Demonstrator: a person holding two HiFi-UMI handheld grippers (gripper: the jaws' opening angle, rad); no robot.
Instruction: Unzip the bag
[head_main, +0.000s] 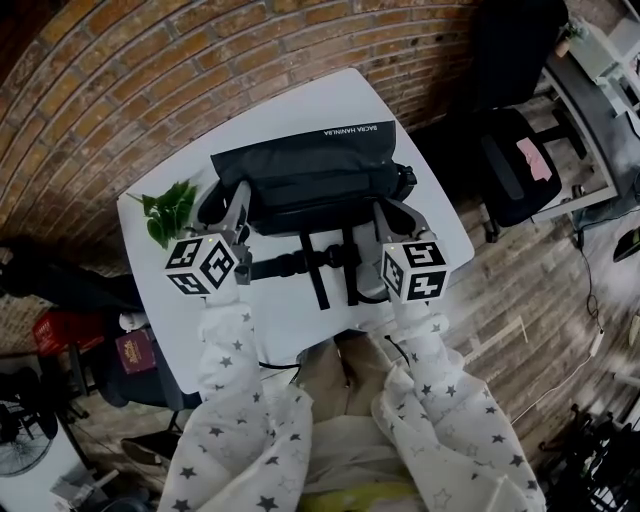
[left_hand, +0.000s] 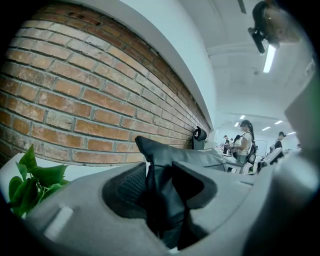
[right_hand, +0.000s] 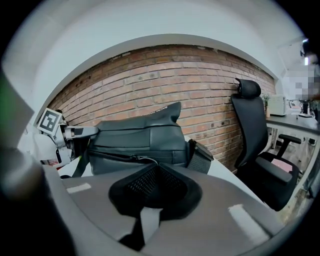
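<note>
Right in front of my two claws, on the white desk (head_main: 300, 95), lies the black bag (head_main: 310, 170). Its long side goes from left to right, from one claw to the other. My left claw (left_hand: 160, 175) is shut tight on the floppy left end of the bag. My right claw (right_hand: 157, 167) is near the other end, at the front of the bag, and it is shut too. A thin zip pull (right_hand: 143, 159) goes right into its tip, so I think it is pinching that. The zip (right_hand: 117, 155) runs along the bag's long side, off to the left of my right claw, toward my left claw. So I think the pull must slide sideways along that line, not up, while my left claw holds the bag.
</note>
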